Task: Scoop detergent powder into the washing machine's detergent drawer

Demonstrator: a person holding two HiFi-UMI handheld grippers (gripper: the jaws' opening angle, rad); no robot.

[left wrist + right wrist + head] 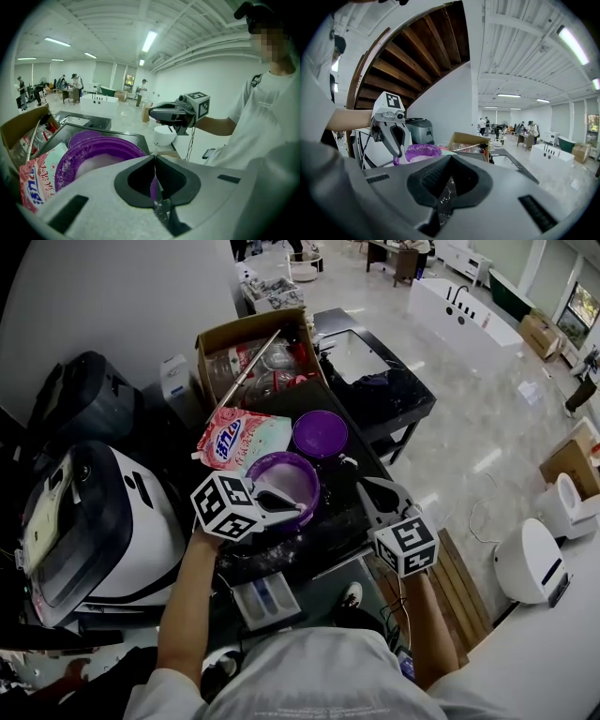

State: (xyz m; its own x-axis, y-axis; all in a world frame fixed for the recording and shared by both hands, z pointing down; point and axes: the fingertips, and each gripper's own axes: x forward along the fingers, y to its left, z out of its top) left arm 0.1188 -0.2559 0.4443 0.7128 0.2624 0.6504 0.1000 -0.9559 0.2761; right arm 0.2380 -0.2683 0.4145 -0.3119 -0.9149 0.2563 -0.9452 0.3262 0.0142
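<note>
A purple tub (302, 474) of white powder stands on the black table (375, 399). Its rim (101, 145) curves into my left gripper (286, 504), which is shut on the near edge with a thin purple strip between the pads (154, 187). The right gripper view shows that gripper (396, 140) at the tub (423, 152). My right gripper (370, 488) hovers right of the tub, apart from it, jaws shut (445, 197). A pink detergent bag (239, 439) lies behind the tub. The white detergent drawer (265, 601) sticks out below the table, near my body.
A purple lid (320, 433) lies behind the tub. An open cardboard box (258, 352) of clutter fills the table's far end. The white washing machine (94, 521) stands at left. A low wooden pallet (464, 587) and white appliances (530, 563) are on the floor at right.
</note>
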